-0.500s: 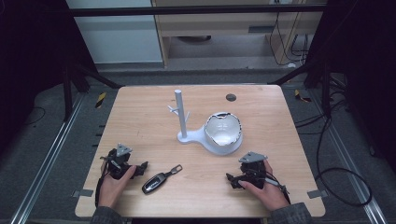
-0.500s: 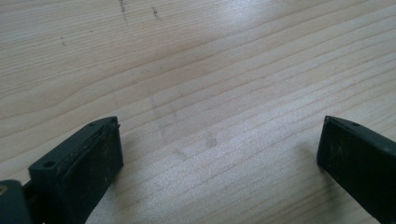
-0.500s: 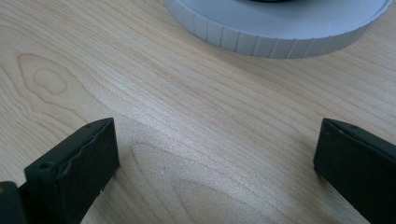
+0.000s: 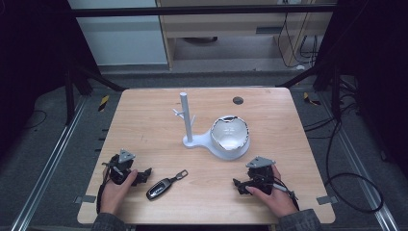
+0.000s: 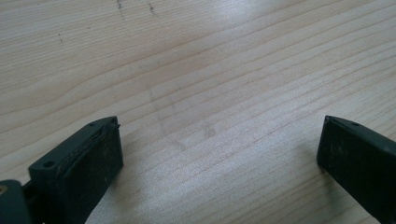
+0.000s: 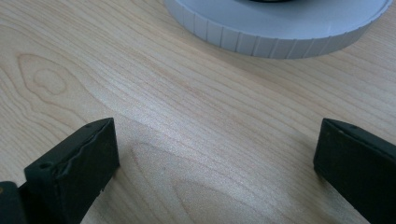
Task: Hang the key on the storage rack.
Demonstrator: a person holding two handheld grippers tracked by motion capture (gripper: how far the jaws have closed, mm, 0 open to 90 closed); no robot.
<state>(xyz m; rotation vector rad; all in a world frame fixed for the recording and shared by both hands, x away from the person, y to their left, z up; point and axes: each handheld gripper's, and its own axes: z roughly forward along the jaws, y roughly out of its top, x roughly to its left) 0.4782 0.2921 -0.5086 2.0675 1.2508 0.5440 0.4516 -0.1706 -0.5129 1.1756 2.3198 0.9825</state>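
A black car key (image 4: 165, 185) with a metal ring lies on the wooden table (image 4: 144, 125) near the front edge. Just left of it rests my left gripper (image 4: 143, 176), held in a hand; its jaws stand wide apart over bare wood (image 5: 219, 140). My right gripper (image 4: 239, 185) rests at the front right, open too, nothing between its jaws (image 6: 215, 154). A white stand (image 4: 187, 120) with an upright post and small hooks sits mid-table, joined to a round white bowl (image 4: 230, 134). The bowl's ribbed white base (image 6: 280, 32) lies ahead of the right jaws.
A small dark round hole (image 4: 237, 100) marks the table near its far edge. Metal rails (image 4: 53, 159) run along the floor at the left, and cables (image 4: 351, 192) lie on the floor at the right. A cabinet (image 4: 216, 29) stands beyond the table.
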